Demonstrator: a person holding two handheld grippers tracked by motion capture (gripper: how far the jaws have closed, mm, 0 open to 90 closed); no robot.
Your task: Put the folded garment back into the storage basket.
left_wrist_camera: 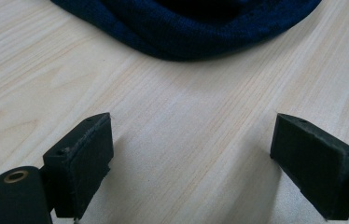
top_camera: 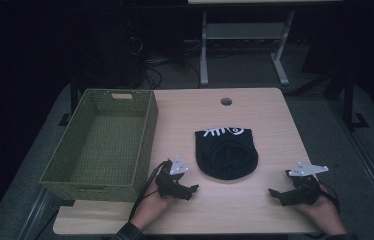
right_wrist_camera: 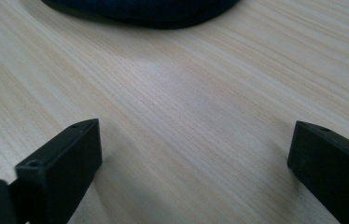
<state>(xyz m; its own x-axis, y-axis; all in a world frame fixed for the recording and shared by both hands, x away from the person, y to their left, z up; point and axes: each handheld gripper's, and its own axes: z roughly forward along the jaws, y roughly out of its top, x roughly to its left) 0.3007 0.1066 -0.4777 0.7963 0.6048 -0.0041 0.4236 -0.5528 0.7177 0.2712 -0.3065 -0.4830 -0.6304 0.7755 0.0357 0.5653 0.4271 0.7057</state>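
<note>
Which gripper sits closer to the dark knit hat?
The left gripper, beside the green basket; it sits nearer the hat than the right gripper does.

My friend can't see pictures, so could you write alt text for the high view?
A dark knit hat with white lettering lies mid-table between two open handheld grippers, the left gripper and the right gripper, neither touching it. A green woven basket sits at the wooden table's left edge.
</note>
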